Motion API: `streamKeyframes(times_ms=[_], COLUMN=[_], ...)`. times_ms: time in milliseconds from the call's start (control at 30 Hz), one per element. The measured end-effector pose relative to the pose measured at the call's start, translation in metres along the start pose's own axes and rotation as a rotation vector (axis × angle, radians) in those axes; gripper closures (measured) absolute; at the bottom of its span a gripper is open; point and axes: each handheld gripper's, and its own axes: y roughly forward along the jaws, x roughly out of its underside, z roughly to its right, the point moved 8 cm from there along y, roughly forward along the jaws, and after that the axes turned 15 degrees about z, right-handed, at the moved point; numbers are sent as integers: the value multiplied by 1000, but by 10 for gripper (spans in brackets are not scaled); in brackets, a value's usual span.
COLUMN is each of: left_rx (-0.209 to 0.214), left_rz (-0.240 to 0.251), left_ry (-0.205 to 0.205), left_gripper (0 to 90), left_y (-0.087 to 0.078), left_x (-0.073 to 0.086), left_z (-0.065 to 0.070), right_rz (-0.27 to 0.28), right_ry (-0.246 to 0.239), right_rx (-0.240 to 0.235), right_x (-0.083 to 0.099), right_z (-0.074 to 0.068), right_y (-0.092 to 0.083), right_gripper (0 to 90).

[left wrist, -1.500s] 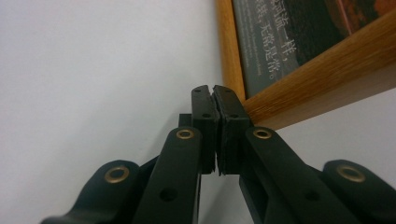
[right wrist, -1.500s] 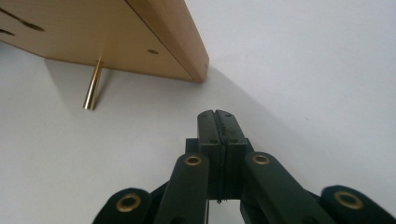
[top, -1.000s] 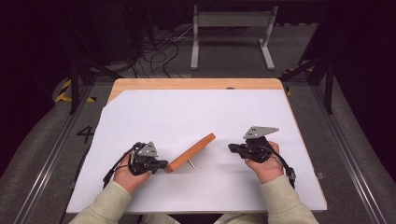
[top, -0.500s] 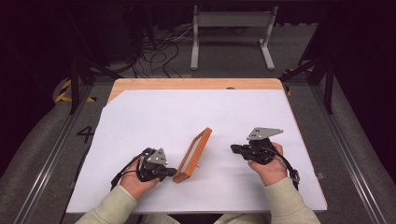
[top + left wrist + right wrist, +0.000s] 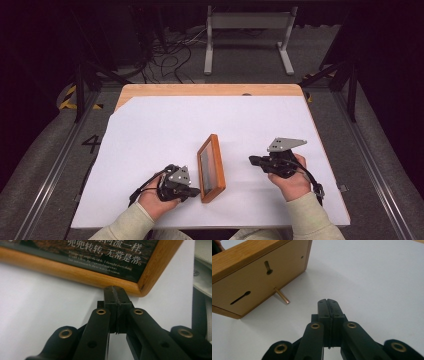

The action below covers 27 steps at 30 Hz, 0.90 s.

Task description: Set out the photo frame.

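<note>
Standing the wooden-framed rectangular picture frame (image 5: 211,168) up mid-desk: left tool (image 5: 194,191), jaws together, nudges its near corner; right tool (image 5: 254,161), also closed, waits apart. Next, a steadying push from behind

Both forearms come in from the bottom edge in pale sleeves, each hand wrapped round a gripper body. L gripper (image 5: 192,190) sits low on the left, pointing toward the centre, jaws pressed flat together w/ no gap, nothing between them. R gripper (image 5: 254,160) sits higher up on the right, well apart from the L, pointing back toward the centre, grey plate on top; jaws likewise fully together, empty. Cables trail back by each wrist.
</note>
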Motion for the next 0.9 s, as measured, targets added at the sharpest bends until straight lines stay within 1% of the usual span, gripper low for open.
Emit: streamKeyframes(times_ms=[33,233,333,400,433,733,900], left_rx=[9,32,29,33,34,53,45], left_rz=[-1,-7,-10,-9,-8,-9,-14], left_ry=[2,14,28,31,26,45,62], left_gripper=[896,896,895,895,895,895,895], left_y=[2,10,12,13,14,24,29], left_x=[-1,-5,-7,-8,-8,-15,-18], left_z=[3,9,10,11,11,17,19], right_rz=[0,-6,-9,-11,-13,-13,-13], right_ry=[-1,1,5,7,8,9,15], right_rx=[0,-1,1,1,2,0,2], right_x=[0,2,4,5,6,6,5], right_z=[0,0,0,0,0,-2,-3], right_y=[0,-3,-4,-5,-5,-7,-9], right_gripper=[900,900,900,900,900,900,900])
